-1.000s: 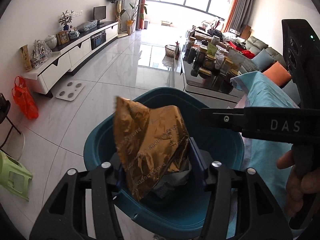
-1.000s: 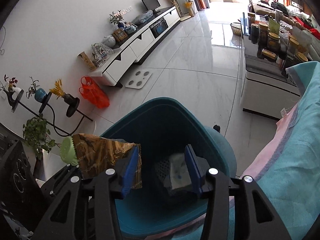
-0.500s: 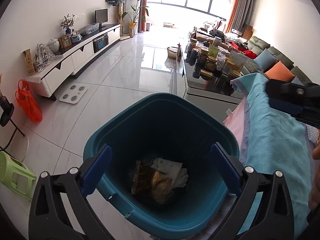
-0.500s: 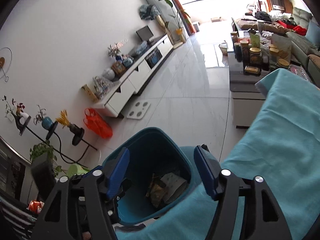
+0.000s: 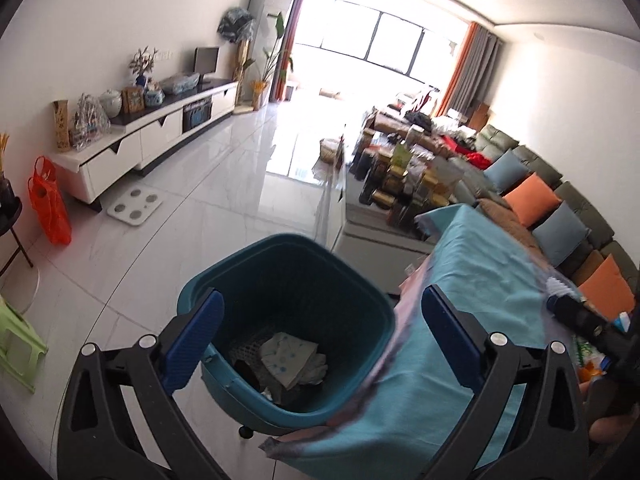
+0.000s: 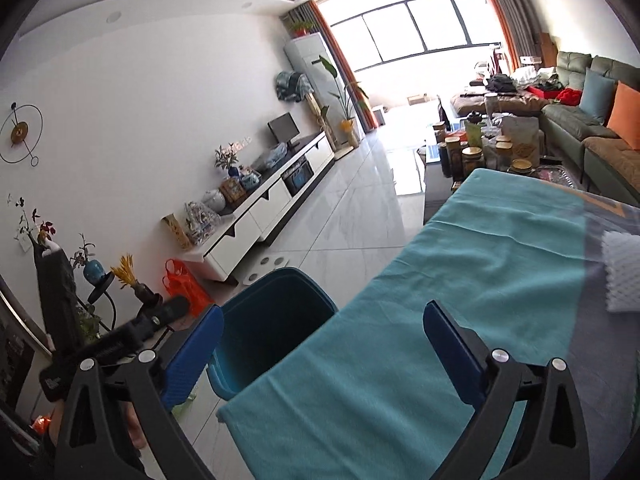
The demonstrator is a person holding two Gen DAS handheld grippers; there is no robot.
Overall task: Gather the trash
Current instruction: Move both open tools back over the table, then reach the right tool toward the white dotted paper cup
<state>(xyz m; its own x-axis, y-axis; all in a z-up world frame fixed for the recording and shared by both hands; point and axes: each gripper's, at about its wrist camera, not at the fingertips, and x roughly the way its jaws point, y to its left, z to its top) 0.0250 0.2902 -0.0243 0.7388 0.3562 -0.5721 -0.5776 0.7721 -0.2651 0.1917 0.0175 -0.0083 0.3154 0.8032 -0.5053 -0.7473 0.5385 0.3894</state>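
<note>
No legible text, brand, number or sign appears in either view. The tall yellow box (image 5: pixel 62 125) on the TV cabinet (image 5: pixel 152 140) carries dark markings, too small to read.

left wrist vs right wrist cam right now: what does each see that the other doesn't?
Left wrist only: the inside of the bin, with crumpled paper at the bottom, and a white scale flat on the floor.

Right wrist only: a wall clock, and a white foam net lying on the table at the right edge. The bin's contents are hidden from this angle.

Both: the teal bin beside the teal tablecloth, the orange bag, and open, empty jaws on the left gripper and right gripper.
</note>
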